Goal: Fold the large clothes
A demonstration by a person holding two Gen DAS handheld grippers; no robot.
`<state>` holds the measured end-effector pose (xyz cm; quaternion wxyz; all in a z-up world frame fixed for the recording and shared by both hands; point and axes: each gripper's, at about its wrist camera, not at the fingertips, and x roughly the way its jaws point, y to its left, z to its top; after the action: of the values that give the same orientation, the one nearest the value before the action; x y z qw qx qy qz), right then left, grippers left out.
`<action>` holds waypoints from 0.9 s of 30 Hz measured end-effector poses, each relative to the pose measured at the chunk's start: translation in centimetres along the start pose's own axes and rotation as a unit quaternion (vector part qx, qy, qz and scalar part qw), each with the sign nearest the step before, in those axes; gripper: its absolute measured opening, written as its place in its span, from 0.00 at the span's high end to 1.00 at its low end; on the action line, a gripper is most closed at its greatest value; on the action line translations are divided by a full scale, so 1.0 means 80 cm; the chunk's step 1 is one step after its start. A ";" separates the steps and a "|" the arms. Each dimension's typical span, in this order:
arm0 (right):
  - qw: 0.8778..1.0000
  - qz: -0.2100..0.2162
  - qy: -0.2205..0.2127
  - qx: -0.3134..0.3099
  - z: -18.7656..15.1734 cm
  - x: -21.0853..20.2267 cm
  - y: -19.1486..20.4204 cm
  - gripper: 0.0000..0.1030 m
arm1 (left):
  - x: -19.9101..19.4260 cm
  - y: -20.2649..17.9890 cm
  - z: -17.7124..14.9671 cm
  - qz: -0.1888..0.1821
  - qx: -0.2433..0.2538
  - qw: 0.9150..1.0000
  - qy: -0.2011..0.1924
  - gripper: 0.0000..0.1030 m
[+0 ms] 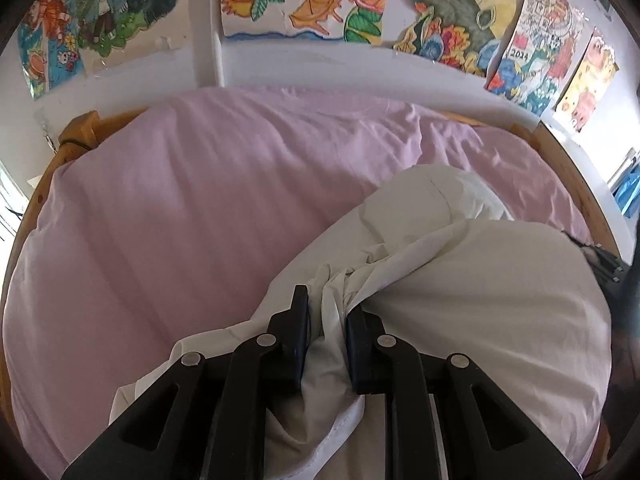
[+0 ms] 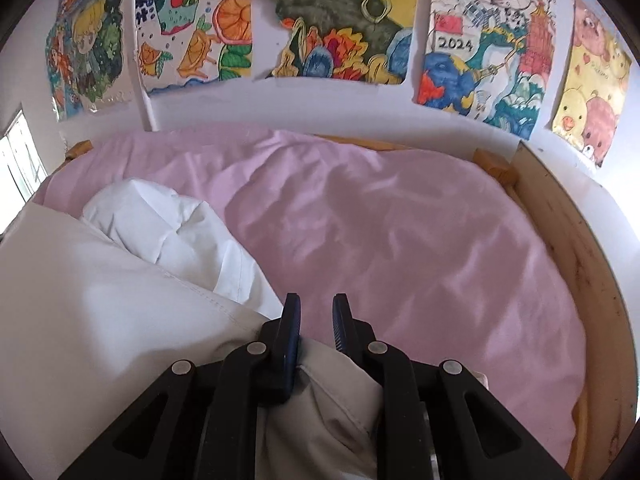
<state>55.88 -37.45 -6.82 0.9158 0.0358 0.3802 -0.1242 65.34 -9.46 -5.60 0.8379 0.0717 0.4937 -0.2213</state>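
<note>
My left claw (image 1: 327, 312) is pinched narrow on a bunched gather of the white garment (image 1: 460, 280), the cloth squeezed between both pads and hanging below them in a creased tail. My right claw (image 2: 316, 312) is also narrow and grips another part of the same white garment (image 2: 100, 280): the fabric is caught low between its fingers, nearer their roots than their tips, and the tips themselves stand slightly apart over the pink sheet (image 2: 400, 240).

The garment lies on the bed, on the near side of the pink sheet (image 1: 160, 200). In the left wrist view it spreads to the right of my claw and its long axis runs away from me, diagonally up toward the wall with the drawings (image 1: 320, 4), ending in a rumpled, folded-over end. In the right wrist view the same mass sits left of my claw, its far end likewise pointing toward the drawings (image 2: 332, 24). The wooden bed frame (image 2: 568, 260) curves round the sheet's right edge.
</note>
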 end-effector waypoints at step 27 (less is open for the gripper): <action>0.987 -0.101 -0.123 -0.035 -0.060 -0.117 0.075 0.12 | -0.052 -0.025 -0.083 0.148 0.039 0.977 -0.151 0.23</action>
<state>47.75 -29.03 -3.78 0.9391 -0.0508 0.2706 -0.2057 57.46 -7.75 -5.15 0.9227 0.1421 0.3368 -0.1222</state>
